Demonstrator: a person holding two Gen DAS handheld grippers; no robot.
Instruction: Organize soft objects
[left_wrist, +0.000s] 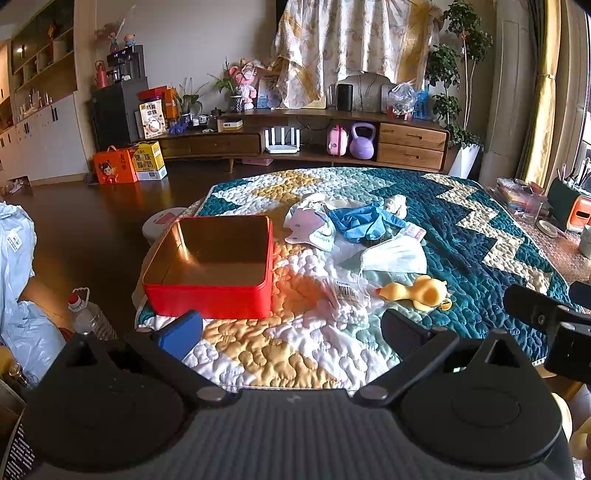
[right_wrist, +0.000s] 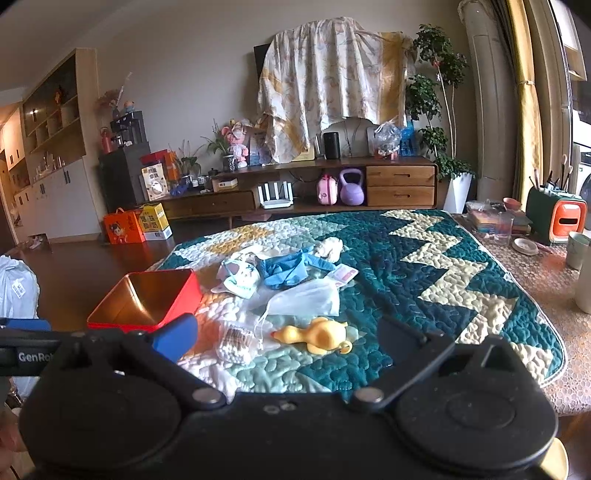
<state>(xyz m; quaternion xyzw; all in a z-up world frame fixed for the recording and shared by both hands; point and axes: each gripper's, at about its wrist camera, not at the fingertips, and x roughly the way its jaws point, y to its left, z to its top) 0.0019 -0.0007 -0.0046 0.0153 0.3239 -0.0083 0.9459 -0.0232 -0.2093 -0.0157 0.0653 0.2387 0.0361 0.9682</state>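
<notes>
An empty red tin box (left_wrist: 210, 266) (right_wrist: 147, 299) sits on the left of a quilted table cover (left_wrist: 461, 258) (right_wrist: 424, 280). To its right lie soft things: a yellow rubber duck (left_wrist: 417, 291) (right_wrist: 317, 334), a white face mask (left_wrist: 395, 254) (right_wrist: 306, 297), a blue cloth (left_wrist: 365, 221) (right_wrist: 288, 271), a pale printed bib (left_wrist: 310, 225) (right_wrist: 238, 277), a bag of cotton swabs (left_wrist: 345, 299) (right_wrist: 236, 343) and a white crumpled cloth (left_wrist: 397, 205) (right_wrist: 330, 249). My left gripper (left_wrist: 291, 328) is open and empty near the table's front edge. My right gripper (right_wrist: 288, 339) is open and empty, just short of the duck.
A water bottle (left_wrist: 88, 317) stands on the floor left of the table. Cups, a dish and an orange-green holder (right_wrist: 557, 219) crowd the table's right side. A wooden TV cabinet (left_wrist: 314, 140) stands behind. The right gripper's body (left_wrist: 554, 325) shows at the left view's right edge.
</notes>
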